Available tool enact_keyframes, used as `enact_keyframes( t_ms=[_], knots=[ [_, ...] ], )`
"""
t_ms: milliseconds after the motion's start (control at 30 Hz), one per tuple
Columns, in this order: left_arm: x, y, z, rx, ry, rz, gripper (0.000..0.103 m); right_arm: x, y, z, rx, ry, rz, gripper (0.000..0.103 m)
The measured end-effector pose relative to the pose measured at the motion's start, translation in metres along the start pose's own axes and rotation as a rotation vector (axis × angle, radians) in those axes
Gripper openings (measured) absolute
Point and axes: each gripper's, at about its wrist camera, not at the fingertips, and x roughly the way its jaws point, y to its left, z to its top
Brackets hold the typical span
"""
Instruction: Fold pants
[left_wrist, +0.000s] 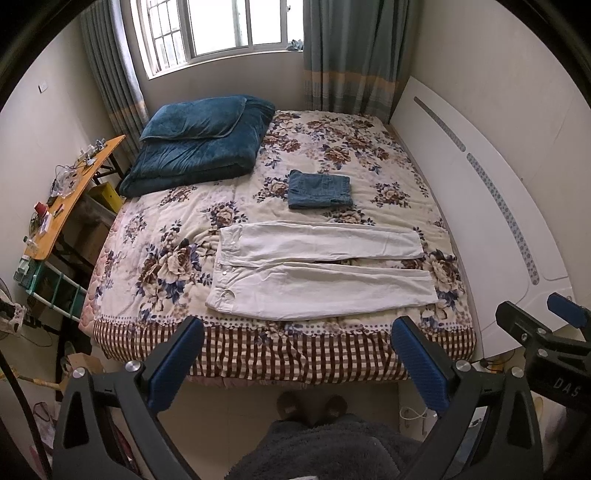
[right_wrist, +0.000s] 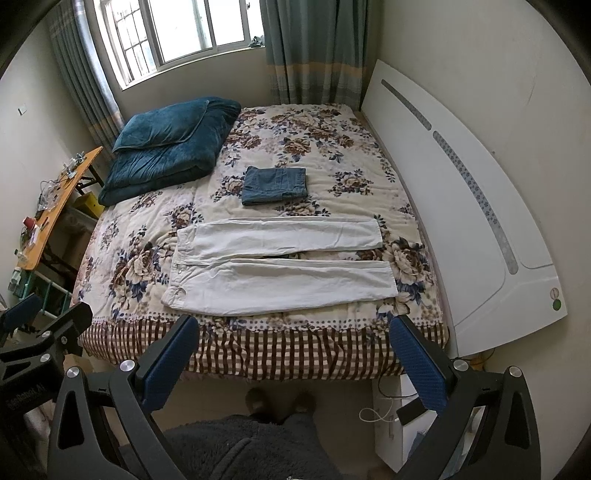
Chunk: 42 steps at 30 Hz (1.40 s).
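1. Left wrist view:
   - Pants (left_wrist: 317, 275), off-white, lie flat and unfolded on the floral bedspread (left_wrist: 207, 206), near the checked front edge of the bed.
   - Long axis runs across the bed, left to right. Waistband points left; both leg hems point right, toward the white headboard (left_wrist: 476, 206).
   - Legs lie side by side, parted by a narrow gap.
   - Folded denim garment (left_wrist: 319, 189) sits just beyond the pants, apart from them. Blue quilt (left_wrist: 199, 147) is stacked at the far left corner.
   - Left gripper (left_wrist: 297, 363) is held above the floor in front of the bed, fingers spread wide, nothing between them.
   - Right gripper shows at the right edge only in part.

2. Right wrist view:
   - Pants (right_wrist: 280, 266) show the same lie: waistband left, hems right.
   - Right gripper (right_wrist: 293, 362) is short of the bed edge, fingers wide apart and empty, not touching the cloth.
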Motion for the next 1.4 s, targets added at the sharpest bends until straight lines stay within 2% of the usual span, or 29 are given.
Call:
enact_keyframes(
  t_ms=[900, 1067, 1133, 1267, 1300, 1400],
  knots=[
    [0.002, -0.002, 0.003, -0.005, 0.004, -0.009, 0.103, 0.0, 0.002, 0.003, 0.001, 0.002, 0.002, 0.103],
    [0.015, 0.003, 0.002, -0.017, -0.01, 0.011, 0.103, 0.007, 0.002, 0.017, 0.021, 0.015, 0.02, 0.103],
    [0.027, 0.005, 0.005, -0.038, -0.031, 0.037, 0.103, 0.023, 0.0, 0.022, 0.026, 0.011, 0.033, 0.103],
    [0.062, 0.01, 0.014, -0.038, -0.092, 0.162, 0.103, 0.094, -0.016, 0.03, 0.004, 0.026, 0.05, 0.103],
    [0.075, 0.012, 0.019, -0.036, -0.093, 0.196, 0.103, 0.114, -0.017, 0.033, -0.003, 0.041, 0.051, 0.103],
    [0.118, 0.022, 0.033, -0.036, -0.05, 0.234, 0.103, 0.168, -0.012, 0.047, -0.017, 0.08, 0.07, 0.103]
  ],
)
